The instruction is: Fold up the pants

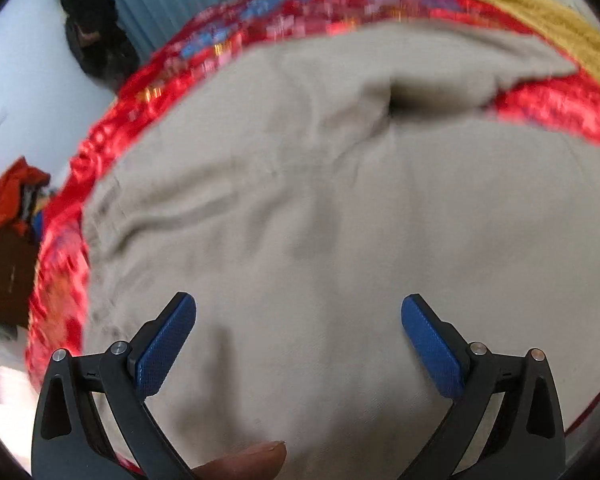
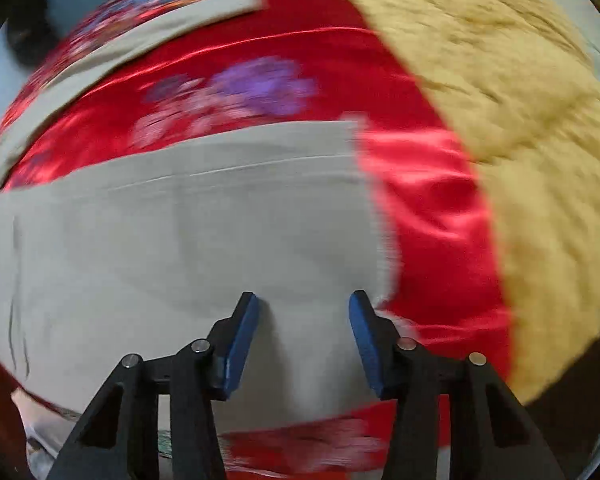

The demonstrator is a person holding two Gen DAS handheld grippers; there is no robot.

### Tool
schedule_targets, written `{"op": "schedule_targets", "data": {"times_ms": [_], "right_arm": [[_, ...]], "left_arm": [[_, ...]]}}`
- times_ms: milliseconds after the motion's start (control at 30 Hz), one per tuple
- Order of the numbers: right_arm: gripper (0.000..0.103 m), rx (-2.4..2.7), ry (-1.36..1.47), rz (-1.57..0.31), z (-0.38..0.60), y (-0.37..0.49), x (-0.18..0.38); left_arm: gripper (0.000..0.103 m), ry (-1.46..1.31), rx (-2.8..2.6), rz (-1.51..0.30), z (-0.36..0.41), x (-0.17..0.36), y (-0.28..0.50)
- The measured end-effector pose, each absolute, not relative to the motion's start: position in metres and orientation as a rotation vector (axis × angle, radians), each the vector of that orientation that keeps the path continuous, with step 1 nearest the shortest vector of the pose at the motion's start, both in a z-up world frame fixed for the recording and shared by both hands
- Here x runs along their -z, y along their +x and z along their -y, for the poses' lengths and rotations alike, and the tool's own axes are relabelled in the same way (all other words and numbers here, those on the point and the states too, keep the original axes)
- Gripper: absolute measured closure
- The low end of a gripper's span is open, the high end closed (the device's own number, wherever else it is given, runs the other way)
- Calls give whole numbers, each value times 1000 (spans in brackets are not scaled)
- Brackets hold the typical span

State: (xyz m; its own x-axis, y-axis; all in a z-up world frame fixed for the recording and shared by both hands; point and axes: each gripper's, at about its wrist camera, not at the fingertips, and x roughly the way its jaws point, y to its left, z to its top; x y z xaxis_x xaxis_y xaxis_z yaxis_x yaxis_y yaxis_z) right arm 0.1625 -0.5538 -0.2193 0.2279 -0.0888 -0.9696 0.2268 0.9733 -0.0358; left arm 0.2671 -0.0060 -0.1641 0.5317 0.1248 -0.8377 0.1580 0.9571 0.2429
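Beige cloth fills the left wrist view: the pants (image 1: 300, 220) lie spread on a red satin bedcover (image 1: 112, 148), wrinkled toward the far left, with a dark hollow fold at the far middle. The left gripper (image 1: 299, 316) hangs above the cloth, jaws wide, nothing between its blue pads (image 1: 168, 348); a fingertip (image 1: 252, 460) shows at the near edge. From the right wrist view, blurred by motion, one pant leg (image 2: 172, 240) runs across the bedcover (image 2: 420, 200), its cuff end to the right, a mustard blanket (image 2: 520, 140) beyond. The right gripper (image 2: 304, 304) sits over that cuff end, jaws partly apart and empty. A clean fold likely needs both layers pinched at the cuff, and the wrinkles smoothed first.
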Motion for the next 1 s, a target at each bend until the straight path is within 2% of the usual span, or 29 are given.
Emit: {"op": "schedule_targets", "data": {"times_ms": [133,200,267,300,433,533,667,700,733,767,900,967,1000], "right_arm": [[56,97,165,-1225,495,207,162],[51,-10,207,-1174,457,239,140],[40,-123,241,-1121,419,273,127],[39,-182,269,-1094,397,304,123],[39,-308,303,-1052,334,412,148],[39,-359,231,-1101,307,480,190],[42,-302,121,-1188,338,541,257],[46,-256,82,-1183,358,547,267],[58,-217,69,-1160,381,554,272],[65,-155,90,-1134,414,564,272],[61,239,175,-1093,519,574,257],[45,272,206,-1020,538,575,239],[40,239,225,-995,540,579,234]], "left_arm": [[0,209,-13,-884,20,124,308],[0,168,-47,-847,24,120,341],[0,128,-98,-843,23,132,379],[0,114,-111,-856,20,142,391],[0,128,-118,-972,7,208,423],[0,45,-73,-927,-2,220,410],[0,54,-77,-896,2,223,403],[0,52,-76,-889,2,223,402],[0,52,-77,-884,2,224,402],[0,50,-76,-879,0,225,405],[0,33,-72,-862,-4,226,407],[0,30,-72,-858,-6,225,413],[0,30,-73,-856,-6,225,413]]}}
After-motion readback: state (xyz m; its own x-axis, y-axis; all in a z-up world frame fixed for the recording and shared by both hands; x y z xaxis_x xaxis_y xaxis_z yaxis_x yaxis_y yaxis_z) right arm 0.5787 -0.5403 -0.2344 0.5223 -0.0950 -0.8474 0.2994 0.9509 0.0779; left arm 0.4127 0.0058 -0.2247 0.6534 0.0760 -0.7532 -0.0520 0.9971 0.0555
